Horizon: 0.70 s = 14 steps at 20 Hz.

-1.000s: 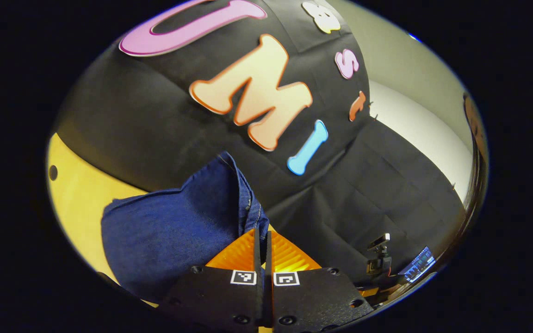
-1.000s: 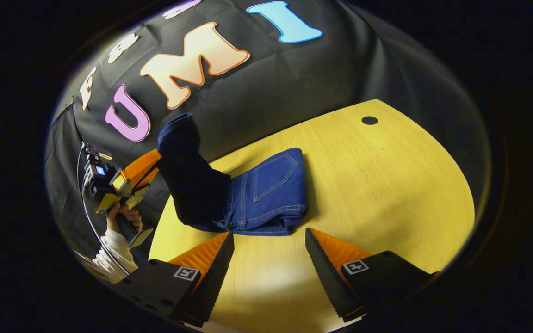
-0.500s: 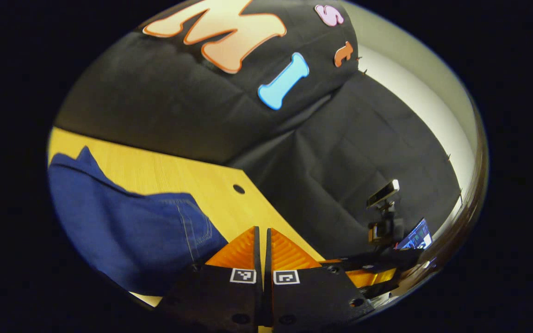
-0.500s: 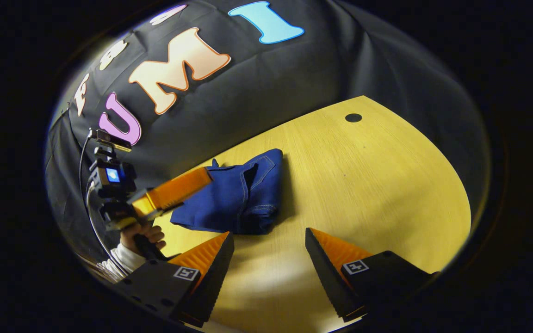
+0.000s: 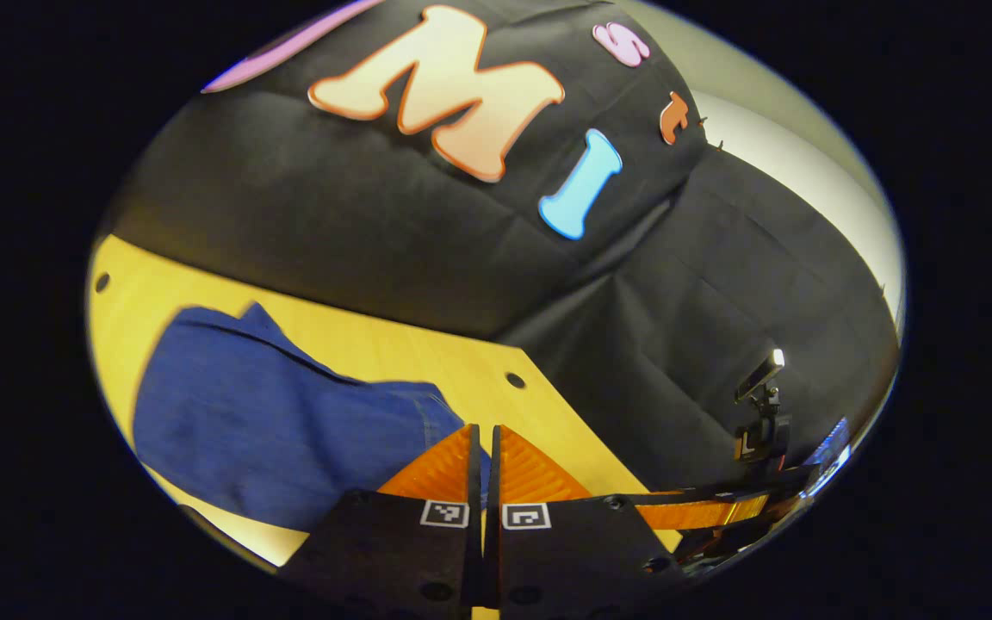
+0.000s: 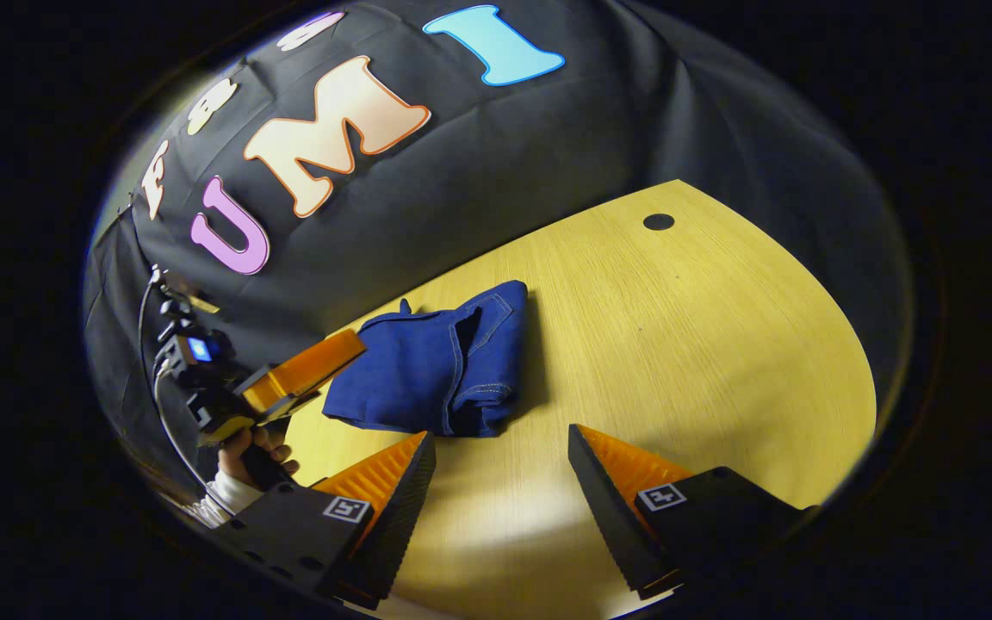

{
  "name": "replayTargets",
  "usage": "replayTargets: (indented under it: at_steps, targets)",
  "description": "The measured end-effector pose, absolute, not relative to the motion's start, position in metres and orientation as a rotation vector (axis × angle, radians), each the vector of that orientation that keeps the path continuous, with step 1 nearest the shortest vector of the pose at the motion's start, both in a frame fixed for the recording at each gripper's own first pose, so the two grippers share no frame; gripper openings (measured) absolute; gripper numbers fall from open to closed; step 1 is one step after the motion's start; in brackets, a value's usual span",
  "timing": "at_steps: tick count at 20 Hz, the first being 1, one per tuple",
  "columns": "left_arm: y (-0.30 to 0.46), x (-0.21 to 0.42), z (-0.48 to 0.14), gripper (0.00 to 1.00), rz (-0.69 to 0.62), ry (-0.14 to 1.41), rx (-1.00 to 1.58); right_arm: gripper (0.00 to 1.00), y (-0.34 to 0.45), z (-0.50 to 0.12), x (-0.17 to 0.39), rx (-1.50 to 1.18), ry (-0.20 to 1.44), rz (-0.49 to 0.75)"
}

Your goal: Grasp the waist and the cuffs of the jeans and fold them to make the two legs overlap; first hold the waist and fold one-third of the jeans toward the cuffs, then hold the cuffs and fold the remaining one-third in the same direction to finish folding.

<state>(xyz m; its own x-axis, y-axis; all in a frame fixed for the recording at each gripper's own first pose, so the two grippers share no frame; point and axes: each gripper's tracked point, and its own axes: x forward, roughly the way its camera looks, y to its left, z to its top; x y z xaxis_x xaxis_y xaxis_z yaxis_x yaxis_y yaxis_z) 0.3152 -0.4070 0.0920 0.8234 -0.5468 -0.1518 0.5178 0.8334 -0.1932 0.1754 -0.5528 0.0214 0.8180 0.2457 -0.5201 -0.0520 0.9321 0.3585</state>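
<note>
In the left gripper view, I see my left gripper [image 5: 483,439] with its two fingers pressed together, only a thin slit between them. A sliver of blue shows in that slit, so I cannot tell whether a bit of denim is pinched there or the fingers are simply clenched on nothing. The dark blue denim jeans [image 5: 281,422] lie in a compact bundle on the yellow wooden table [image 5: 393,344], just beside and left of the fingers.

In the right gripper view, my right gripper [image 6: 503,465] hangs released, fingers spread wide over bare tabletop [image 6: 677,344], holding nothing. Beyond it the jeans [image 6: 436,366] rest as a short, thick packet with stitched edges stacked at its near end. The left gripper [image 6: 311,366] sits at the packet's left edge, gripped by a hand [image 6: 255,448].

I judge both thirds are folded in. What remains is letting go on the left and perhaps smoothing the slightly rumpled top layer.
</note>
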Motion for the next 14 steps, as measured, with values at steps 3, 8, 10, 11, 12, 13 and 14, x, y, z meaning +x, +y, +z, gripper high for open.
replayTargets:
  at_steps: [3, 8, 10, 11, 12, 13, 14]
  targets:
    - [-0.349, 0.289, 0.109, 0.35, -0.419, 0.149, -0.085, 0.97, -0.539, 0.028, 0.174, 0.309, 0.574, 0.179]
    - [-0.262, 0.249, 0.113, 0.98, -0.177, 0.118, -0.023, 0.97, -0.514, 0.042, 0.168, 0.285, 0.530, 0.215]
    - [-0.234, 0.238, 0.109, 0.95, -0.115, 0.121, -0.036, 0.97, -0.509, 0.050, 0.165, 0.274, 0.505, 0.214]
    - [-0.224, 0.231, 0.105, 0.95, -0.098, 0.124, -0.051, 0.97, -0.510, 0.053, 0.162, 0.270, 0.493, 0.208]
    - [-0.217, 0.226, 0.100, 0.95, -0.086, 0.130, -0.062, 0.97, -0.509, 0.057, 0.160, 0.267, 0.481, 0.201]
    - [-0.210, 0.223, 0.095, 0.95, -0.068, 0.133, -0.067, 0.97, -0.510, 0.059, 0.158, 0.266, 0.472, 0.194]
    - [-0.202, 0.221, 0.090, 0.96, -0.045, 0.138, -0.069, 0.97, -0.510, 0.061, 0.155, 0.264, 0.468, 0.190]
